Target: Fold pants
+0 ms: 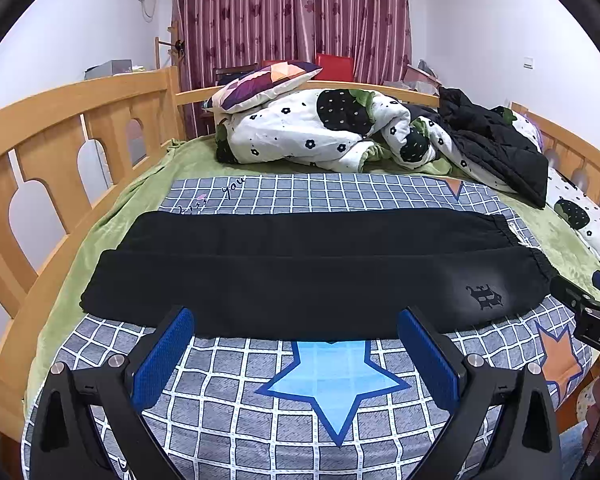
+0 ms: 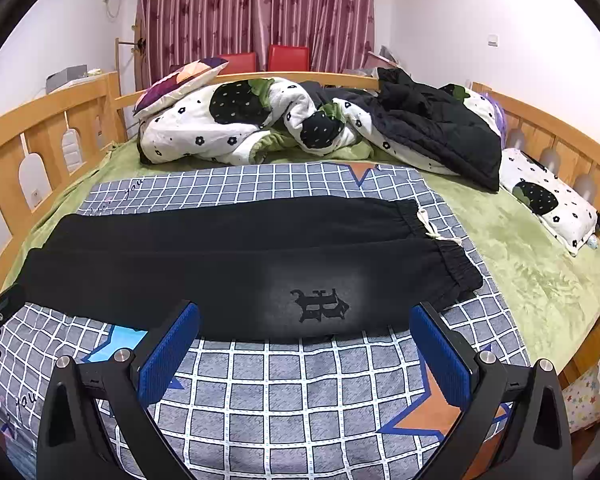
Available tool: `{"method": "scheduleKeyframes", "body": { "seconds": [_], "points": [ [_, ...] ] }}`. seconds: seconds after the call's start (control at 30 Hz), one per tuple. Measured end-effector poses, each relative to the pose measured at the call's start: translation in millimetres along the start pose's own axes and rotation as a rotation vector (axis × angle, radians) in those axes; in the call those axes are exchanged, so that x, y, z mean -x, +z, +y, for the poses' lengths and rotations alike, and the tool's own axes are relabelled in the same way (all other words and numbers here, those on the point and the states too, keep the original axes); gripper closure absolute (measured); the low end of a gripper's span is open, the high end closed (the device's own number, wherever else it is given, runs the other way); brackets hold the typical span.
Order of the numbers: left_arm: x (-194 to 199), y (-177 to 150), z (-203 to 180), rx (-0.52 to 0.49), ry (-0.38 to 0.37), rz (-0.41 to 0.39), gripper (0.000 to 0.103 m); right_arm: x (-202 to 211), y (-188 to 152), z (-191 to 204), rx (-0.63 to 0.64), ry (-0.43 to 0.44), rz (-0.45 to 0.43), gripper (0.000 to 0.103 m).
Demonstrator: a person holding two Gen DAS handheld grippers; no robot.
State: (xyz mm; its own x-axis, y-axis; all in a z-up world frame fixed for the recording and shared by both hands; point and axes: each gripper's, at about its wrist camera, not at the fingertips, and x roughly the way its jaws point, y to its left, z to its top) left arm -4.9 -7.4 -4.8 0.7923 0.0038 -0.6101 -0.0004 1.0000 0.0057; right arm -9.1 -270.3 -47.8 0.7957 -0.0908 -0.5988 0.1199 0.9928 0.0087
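In the left wrist view, the left gripper [image 1: 296, 322] fills the bottom of the frame, its blue-padded fingers [image 1: 162, 360] spread wide and holding nothing. The black pants [image 1: 300, 272] stretch flat across the middle of the frame on a checked sheet [image 1: 260, 432], waistband at the right.

In the right wrist view, the right gripper [image 2: 305, 318] gapes equally wide at the bottom, empty. The pants [image 2: 220, 264] lie mid-frame, their logo [image 2: 320, 306] just above the fingertips.

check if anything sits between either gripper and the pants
Nothing visible does. Only bare checked sheet lies between the open left gripper, the open right gripper and the near edge of the black pants.
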Motion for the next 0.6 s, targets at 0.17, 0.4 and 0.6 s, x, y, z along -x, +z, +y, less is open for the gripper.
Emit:
{"method": "scheduleKeyframes", "body": {
  "seconds": [0.17, 0.4, 0.6],
  "points": [
    [-0.4, 0.0, 0.4, 0.004, 0.002, 0.002, 0.0, 0.1, 0.2, 1.1, 0.001, -0.003, -0.002, 0.0],
    [-2.2, -0.4, 3.4, 0.014, 0.001, 0.006, 0.0, -0.4, 0.0, 1.6, -0.001, 0.0, -0.002, 0.0],
    [-2.4, -0.8, 4.4, 0.013, 0.003, 0.007, 0.0, -0.5, 0.4, 1.5, -0.002, 0.001, -0.002, 0.0]
  ]
}}
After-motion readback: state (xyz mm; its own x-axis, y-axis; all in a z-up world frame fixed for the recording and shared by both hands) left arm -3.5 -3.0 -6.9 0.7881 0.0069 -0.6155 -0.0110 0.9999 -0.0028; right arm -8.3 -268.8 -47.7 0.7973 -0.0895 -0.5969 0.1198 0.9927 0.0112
